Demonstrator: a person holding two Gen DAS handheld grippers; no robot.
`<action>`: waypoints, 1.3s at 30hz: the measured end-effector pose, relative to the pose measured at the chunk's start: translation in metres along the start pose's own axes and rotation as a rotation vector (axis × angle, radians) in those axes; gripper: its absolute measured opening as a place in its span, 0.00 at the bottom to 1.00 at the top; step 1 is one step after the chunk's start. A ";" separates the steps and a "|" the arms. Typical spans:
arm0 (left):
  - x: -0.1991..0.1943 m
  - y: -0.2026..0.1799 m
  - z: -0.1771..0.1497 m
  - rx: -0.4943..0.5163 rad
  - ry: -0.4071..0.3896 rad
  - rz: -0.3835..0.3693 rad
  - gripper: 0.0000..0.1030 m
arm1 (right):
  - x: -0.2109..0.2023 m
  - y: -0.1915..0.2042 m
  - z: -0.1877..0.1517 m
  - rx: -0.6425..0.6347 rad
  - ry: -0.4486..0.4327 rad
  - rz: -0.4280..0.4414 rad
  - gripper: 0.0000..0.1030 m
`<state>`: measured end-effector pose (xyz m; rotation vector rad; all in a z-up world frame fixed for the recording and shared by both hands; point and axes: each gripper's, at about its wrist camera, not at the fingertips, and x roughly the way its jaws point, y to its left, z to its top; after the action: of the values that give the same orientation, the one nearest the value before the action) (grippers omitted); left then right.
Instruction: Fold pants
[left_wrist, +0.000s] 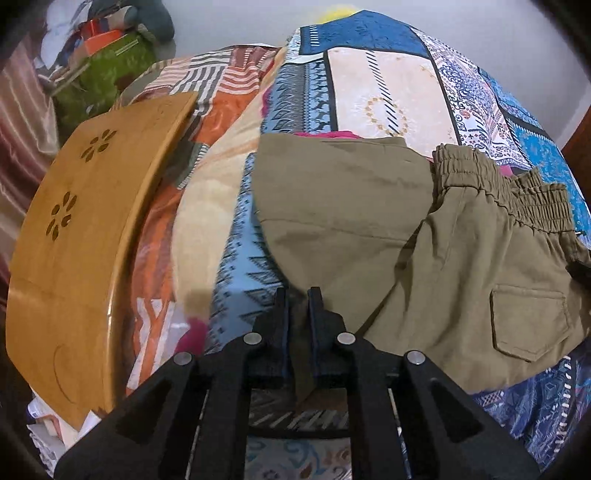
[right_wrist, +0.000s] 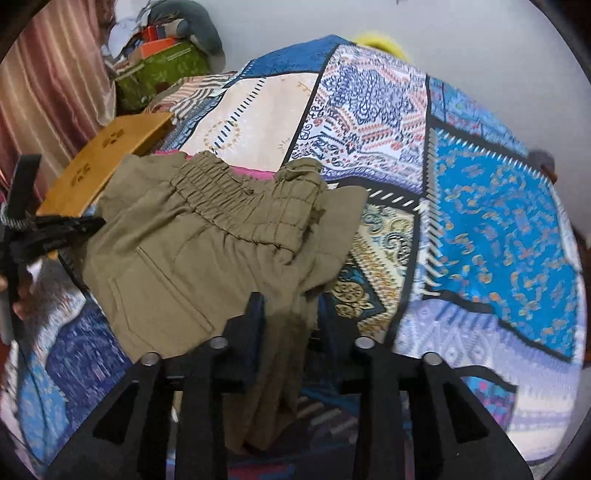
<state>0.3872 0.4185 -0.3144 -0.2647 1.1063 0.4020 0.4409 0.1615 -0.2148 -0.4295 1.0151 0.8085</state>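
Olive cargo pants (left_wrist: 424, 236) spread on patchwork bedspread (left_wrist: 388, 92); left gripper (left_wrist: 297, 295) nipping a fabric edge, right gripper (right_wrist: 291, 306) clamped on bunched cloth, wooden lap tray (left_wrist: 81, 240) beside

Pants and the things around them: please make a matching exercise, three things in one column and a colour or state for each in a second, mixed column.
Things:
1. pants
2. wooden board
3. left claw

States:
a. shut on a fabric edge
b. yellow-brown, with flower-shaped cut-outs
c. olive, with an elastic waistband

Pairs: 1-c, 2-b, 3-a
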 end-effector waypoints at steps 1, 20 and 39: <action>-0.001 0.000 0.001 0.008 0.001 0.014 0.11 | -0.003 0.000 -0.002 -0.007 0.000 -0.012 0.39; -0.194 -0.034 -0.036 0.081 -0.236 -0.019 0.11 | -0.173 0.009 -0.031 0.004 -0.257 -0.027 0.44; -0.478 -0.090 -0.206 0.147 -0.773 -0.208 0.11 | -0.386 0.104 -0.142 0.012 -0.789 0.132 0.44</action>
<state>0.0744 0.1678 0.0303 -0.0747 0.3399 0.2013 0.1706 -0.0168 0.0597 -0.0091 0.3118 0.9769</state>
